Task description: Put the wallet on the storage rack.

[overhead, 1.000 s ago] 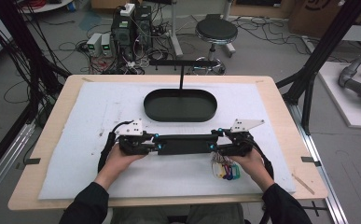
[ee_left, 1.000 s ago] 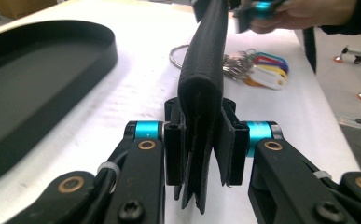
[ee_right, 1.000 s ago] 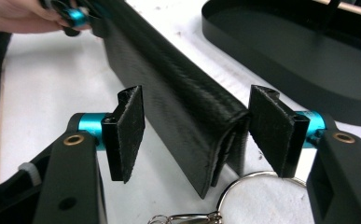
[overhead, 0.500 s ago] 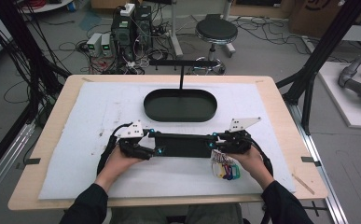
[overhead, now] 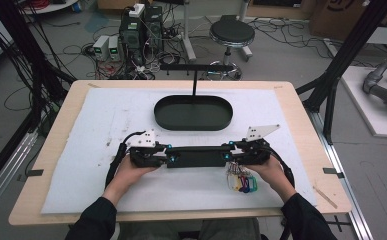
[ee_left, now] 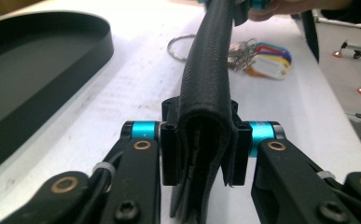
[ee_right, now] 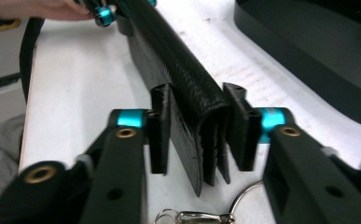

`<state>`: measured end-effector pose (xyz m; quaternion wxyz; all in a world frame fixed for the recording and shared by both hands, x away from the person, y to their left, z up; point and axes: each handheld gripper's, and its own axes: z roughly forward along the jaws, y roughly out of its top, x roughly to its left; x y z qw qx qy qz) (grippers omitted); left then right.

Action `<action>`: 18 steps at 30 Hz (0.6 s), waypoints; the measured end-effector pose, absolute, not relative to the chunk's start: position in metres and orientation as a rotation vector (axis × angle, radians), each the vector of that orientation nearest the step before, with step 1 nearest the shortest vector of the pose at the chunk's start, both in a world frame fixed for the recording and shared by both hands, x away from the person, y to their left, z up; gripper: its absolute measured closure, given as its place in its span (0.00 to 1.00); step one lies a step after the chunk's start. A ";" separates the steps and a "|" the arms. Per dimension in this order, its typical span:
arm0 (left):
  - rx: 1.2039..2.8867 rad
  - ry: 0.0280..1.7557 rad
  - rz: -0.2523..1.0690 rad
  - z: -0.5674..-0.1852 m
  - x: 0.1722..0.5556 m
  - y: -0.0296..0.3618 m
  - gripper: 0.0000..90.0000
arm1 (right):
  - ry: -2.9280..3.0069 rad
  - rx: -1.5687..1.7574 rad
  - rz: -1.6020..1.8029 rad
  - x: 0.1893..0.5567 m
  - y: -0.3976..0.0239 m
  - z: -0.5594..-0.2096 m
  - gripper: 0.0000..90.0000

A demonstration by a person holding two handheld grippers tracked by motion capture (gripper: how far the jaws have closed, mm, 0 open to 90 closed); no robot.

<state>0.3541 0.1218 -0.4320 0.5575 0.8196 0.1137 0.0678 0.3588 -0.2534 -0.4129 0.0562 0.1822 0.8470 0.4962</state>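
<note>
The long black wallet (overhead: 197,156) hangs just over the counter (overhead: 81,150) beside the keys (overhead: 241,181), pinched by the left gripper (ee_left: 199,144), but the right gripper (ee_right: 201,140) has just been opening, so that end could slip and drop.

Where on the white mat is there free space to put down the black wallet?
The white mat is bare left of the black oval tray, and also right of it up to the mat's edge. The near strip under the wallet is free at its left; at its right lie the keys with coloured tags.
</note>
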 end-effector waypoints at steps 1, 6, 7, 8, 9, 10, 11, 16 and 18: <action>1.934 0.268 0.160 -0.432 0.354 0.122 0.82 | 2.550 0.567 1.523 0.358 -0.255 -0.411 0.64; 1.899 0.278 0.186 -0.418 0.352 0.120 0.82 | 2.397 0.611 1.601 0.351 -0.274 -0.398 0.61; 1.890 0.279 0.201 -0.415 0.352 0.120 0.82 | 2.363 0.630 1.601 0.350 -0.279 -0.395 0.59; 1.882 0.282 0.211 -0.412 0.353 0.120 0.82 | 2.322 0.653 1.603 0.348 -0.283 -0.393 0.57; 1.873 0.289 0.222 -0.410 0.354 0.120 0.82 | 2.287 0.681 1.602 0.347 -0.289 -0.391 0.56; 1.868 0.296 0.234 -0.407 0.356 0.120 0.82 | 2.250 0.704 1.605 0.347 -0.294 -0.390 0.55; 1.863 0.316 0.263 -0.401 0.358 0.120 0.82 | 2.209 0.734 1.604 0.346 -0.299 -0.388 0.53; 1.848 0.377 0.319 -0.391 0.368 0.119 0.82 | 2.067 0.868 1.589 0.342 -0.319 -0.384 0.49; 1.850 0.397 0.356 -0.386 0.373 0.118 0.82 | 2.018 0.914 1.578 0.340 -0.329 -0.384 0.49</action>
